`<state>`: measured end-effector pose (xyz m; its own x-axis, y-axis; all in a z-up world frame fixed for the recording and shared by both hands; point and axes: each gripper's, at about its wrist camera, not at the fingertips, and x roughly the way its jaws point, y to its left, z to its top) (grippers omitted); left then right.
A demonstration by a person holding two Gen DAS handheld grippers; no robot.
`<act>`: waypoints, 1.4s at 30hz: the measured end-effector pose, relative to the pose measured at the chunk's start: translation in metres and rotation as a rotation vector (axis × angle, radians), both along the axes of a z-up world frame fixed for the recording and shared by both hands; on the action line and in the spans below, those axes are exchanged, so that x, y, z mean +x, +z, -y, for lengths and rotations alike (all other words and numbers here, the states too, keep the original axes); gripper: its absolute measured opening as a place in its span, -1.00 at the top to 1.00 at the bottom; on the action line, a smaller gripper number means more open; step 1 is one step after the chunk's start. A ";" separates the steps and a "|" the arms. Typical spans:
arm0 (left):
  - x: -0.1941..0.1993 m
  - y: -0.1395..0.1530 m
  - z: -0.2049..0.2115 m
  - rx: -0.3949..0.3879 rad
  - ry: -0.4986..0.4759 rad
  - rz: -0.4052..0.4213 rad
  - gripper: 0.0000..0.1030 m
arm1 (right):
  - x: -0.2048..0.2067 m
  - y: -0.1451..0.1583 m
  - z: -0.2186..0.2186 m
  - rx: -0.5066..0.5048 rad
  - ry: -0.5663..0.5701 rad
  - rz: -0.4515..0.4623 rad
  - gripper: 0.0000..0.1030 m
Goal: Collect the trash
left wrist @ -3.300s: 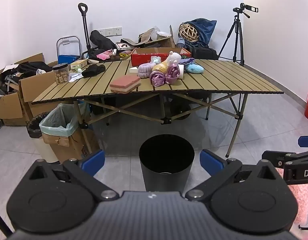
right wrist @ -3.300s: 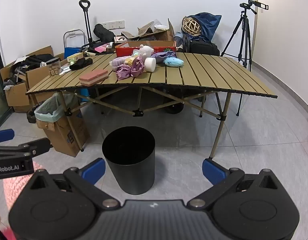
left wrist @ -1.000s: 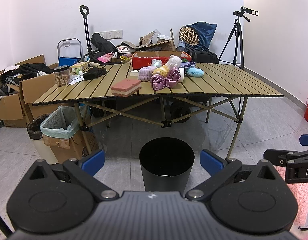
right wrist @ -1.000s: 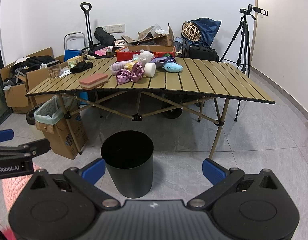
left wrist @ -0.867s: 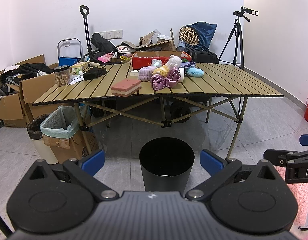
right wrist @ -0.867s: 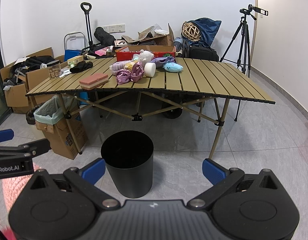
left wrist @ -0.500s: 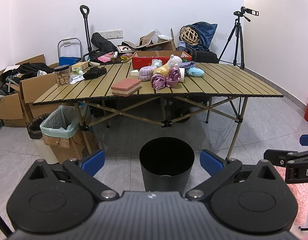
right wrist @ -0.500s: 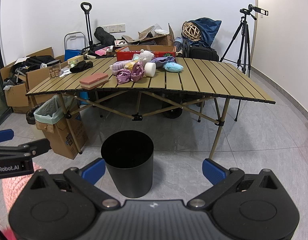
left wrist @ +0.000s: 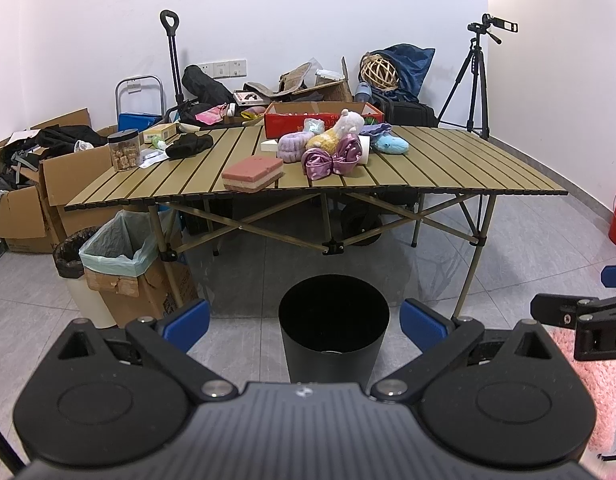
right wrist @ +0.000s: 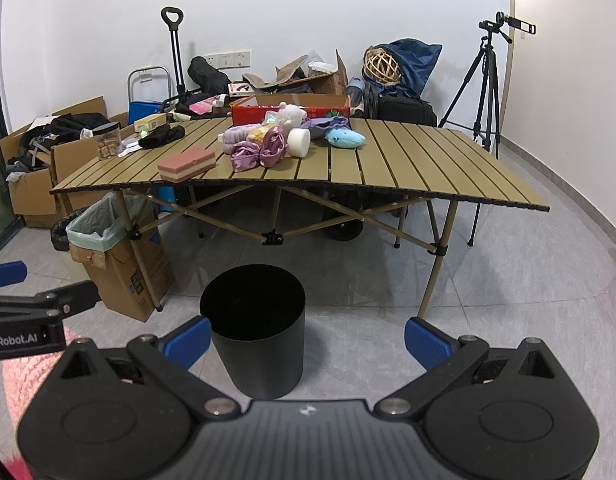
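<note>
1. Plainly, the black bin (left wrist: 334, 328) stands on the floor in front of the surface (left wrist: 448, 164), dead ahead of the left gripper (left wrist: 304, 322).
2. From the right gripper (right wrist: 306, 340) the bin lies ahead, leftward.
3. Both jaws gape wide, empty; left arm is better aligned.

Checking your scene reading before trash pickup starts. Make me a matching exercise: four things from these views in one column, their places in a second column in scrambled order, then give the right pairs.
Things:
1. black bin
2. pink block
3. clear jar
4. tripod

Places:
A. near the table's front edge
B. in the far right corner by the wall
C. on the floor in front of the table
D. at the table's left end

Pairs: 1-C, 2-A, 3-D, 4-B
</note>
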<state>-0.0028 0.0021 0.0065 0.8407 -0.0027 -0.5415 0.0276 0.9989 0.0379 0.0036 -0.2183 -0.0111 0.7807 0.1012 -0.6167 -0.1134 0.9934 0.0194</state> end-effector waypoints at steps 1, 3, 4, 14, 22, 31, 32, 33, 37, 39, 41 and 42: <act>0.000 0.000 0.000 0.001 -0.001 0.004 -1.00 | 0.000 0.000 0.000 -0.003 0.002 0.006 -1.00; 0.002 -0.001 0.000 -0.001 -0.002 0.006 -1.00 | 0.002 0.000 0.000 -0.008 0.006 0.017 -1.00; 0.004 -0.001 0.000 -0.002 -0.002 0.007 -1.00 | 0.004 0.001 0.000 -0.011 0.009 0.021 -1.00; 0.032 -0.012 0.001 0.010 -0.002 0.002 -1.00 | 0.041 -0.005 0.000 -0.015 0.031 0.022 -1.00; 0.068 -0.016 -0.010 -0.002 0.031 0.002 -1.00 | 0.087 -0.011 -0.007 -0.004 0.050 0.007 -1.00; 0.125 -0.014 -0.021 -0.012 0.038 0.017 -1.00 | 0.147 -0.019 -0.019 -0.004 0.074 -0.003 -1.00; 0.133 -0.014 -0.022 -0.015 0.039 0.021 -1.00 | 0.154 -0.021 -0.020 -0.003 0.076 -0.003 -1.00; 0.140 -0.014 -0.023 -0.017 0.041 0.025 -1.00 | 0.161 -0.022 -0.021 0.000 0.079 -0.004 -1.00; 0.165 -0.014 -0.026 -0.027 0.050 0.039 -1.00 | 0.189 -0.030 -0.025 0.008 0.088 -0.008 -1.00; 0.177 -0.013 -0.028 -0.031 0.053 0.046 -1.00 | 0.203 -0.033 -0.026 0.014 0.091 -0.008 -1.00; 0.191 -0.013 -0.030 -0.031 0.062 0.056 -1.00 | 0.217 -0.036 -0.026 0.023 0.091 -0.005 -1.00; 0.197 -0.013 -0.030 -0.033 0.066 0.060 -1.00 | 0.225 -0.037 -0.026 0.028 0.091 0.000 -1.00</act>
<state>0.1946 0.0326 -0.0068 0.8708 0.0367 -0.4903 -0.0393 0.9992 0.0049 0.2288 -0.1920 -0.0480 0.7672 0.1888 -0.6130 -0.2035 0.9780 0.0466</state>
